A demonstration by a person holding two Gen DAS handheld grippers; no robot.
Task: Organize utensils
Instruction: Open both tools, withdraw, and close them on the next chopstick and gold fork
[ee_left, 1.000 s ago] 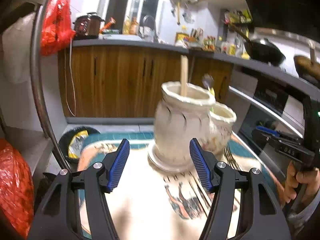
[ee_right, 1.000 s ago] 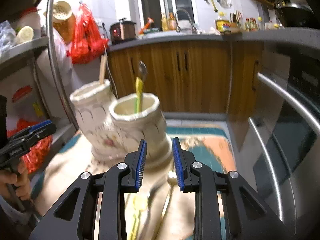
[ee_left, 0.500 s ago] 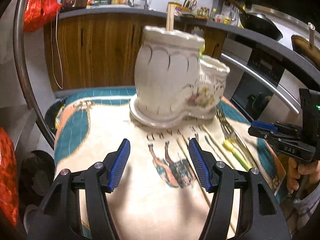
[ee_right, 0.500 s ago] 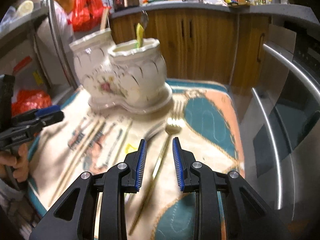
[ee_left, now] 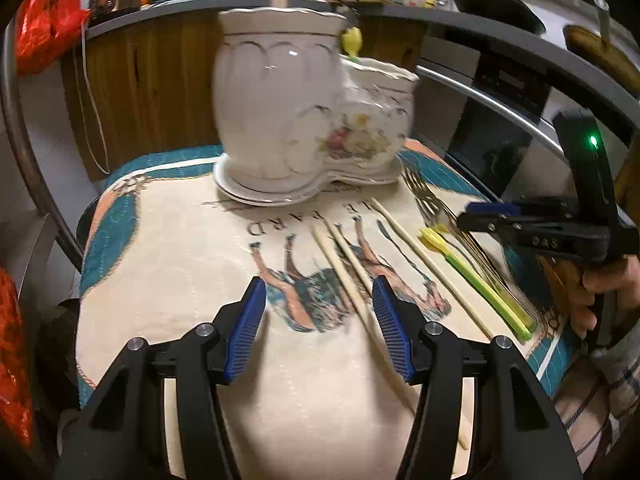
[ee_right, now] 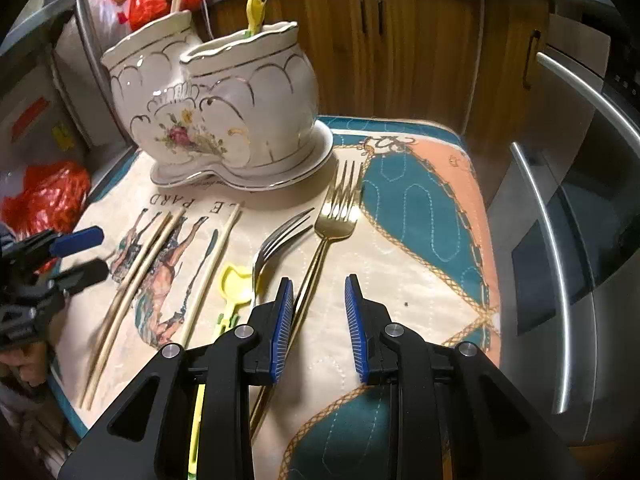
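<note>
A white ceramic double holder (ee_left: 276, 108) (ee_right: 224, 108) stands at the back of the printed cloth, with a wooden stick and a yellow-handled utensil in it. Three chopsticks (ee_left: 348, 256) (ee_right: 140, 264), a yellow spoon (ee_left: 472, 272) (ee_right: 236, 280), a silver fork (ee_right: 276, 240) and a gold fork (ee_right: 336, 216) lie loose on the cloth. My left gripper (ee_left: 318, 320) hovers over the chopsticks' near ends. Its jaws are closing with nothing gripped, and one chopstick runs under the right pad. My right gripper (ee_right: 318, 320) (ee_left: 492, 216) is open and empty above the gold fork's handle.
The cloth (ee_right: 420, 208) covers a small stand whose edges drop off on every side. A steel oven front with a bar handle (ee_right: 552, 240) stands close on the right. Wooden cabinets (ee_right: 400, 48) are behind, red bags (ee_left: 44, 20) to the left.
Both grippers have sunk toward the cloth and tipped downward, so the loose utensils now lie in front of the fingers. The left jaws have narrowed a little.
</note>
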